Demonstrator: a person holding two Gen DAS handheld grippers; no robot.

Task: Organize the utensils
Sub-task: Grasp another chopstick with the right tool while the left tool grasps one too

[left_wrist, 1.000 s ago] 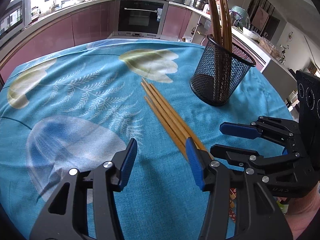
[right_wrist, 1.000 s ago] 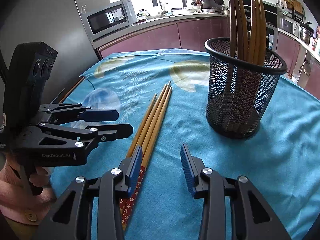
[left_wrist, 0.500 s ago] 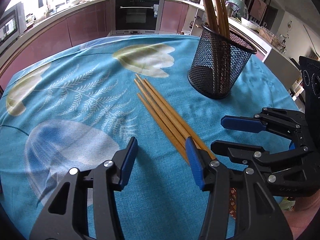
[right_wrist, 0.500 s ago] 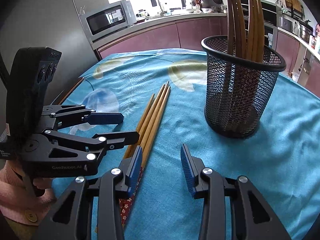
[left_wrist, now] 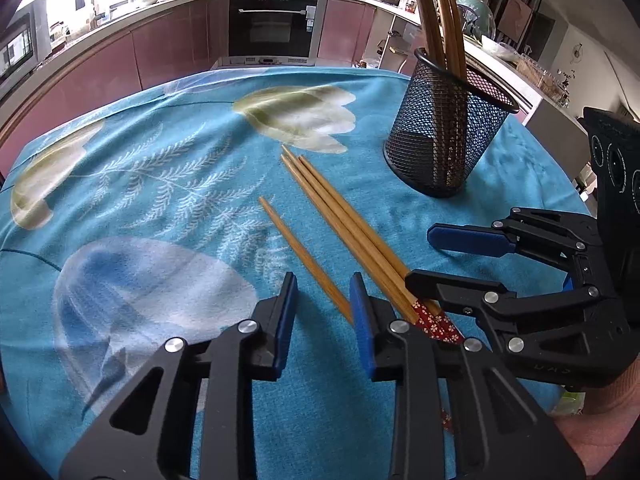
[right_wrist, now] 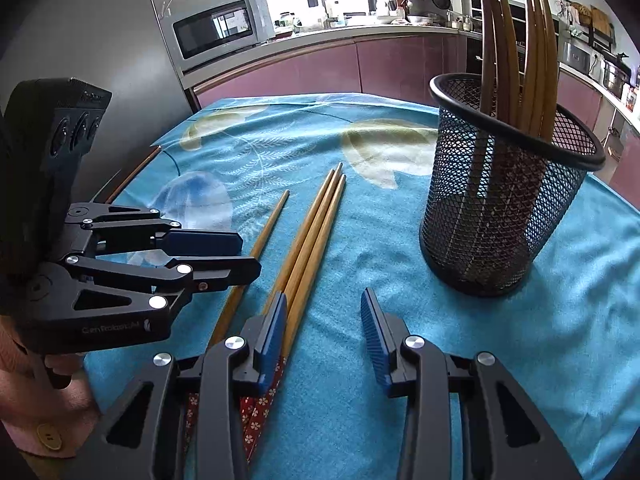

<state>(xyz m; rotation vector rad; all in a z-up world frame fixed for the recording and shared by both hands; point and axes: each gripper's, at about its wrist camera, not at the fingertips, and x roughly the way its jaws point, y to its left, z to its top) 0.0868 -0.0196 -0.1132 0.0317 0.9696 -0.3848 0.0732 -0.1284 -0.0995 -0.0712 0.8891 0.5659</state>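
Note:
Three wooden chopsticks (left_wrist: 340,208) (right_wrist: 316,220) with red patterned ends lie bundled on the blue tablecloth (left_wrist: 160,200). A single chopstick (left_wrist: 300,252) (right_wrist: 268,228) lies apart, left of the bundle. My left gripper (left_wrist: 322,292) (right_wrist: 250,256) is low over it with its jaws closing. The stick lies between them against the right pad, with a gap to the left pad. My right gripper (right_wrist: 324,312) (left_wrist: 420,258) is open with nothing between its fingers, its left finger over the bundle's near end. A black mesh holder (left_wrist: 440,140) (right_wrist: 500,220) with several upright chopsticks (right_wrist: 536,60) stands beyond.
The tablecloth covers a round table that drops off close behind the holder and on the right. Kitchen counters, an oven (left_wrist: 276,28) and a microwave (right_wrist: 216,28) ring the room. A pink sleeve (right_wrist: 24,400) holds the left gripper.
One chopstick has shifted left, away from the bundle. The left gripper's jaws have narrowed around it. The right gripper has stayed where it was.

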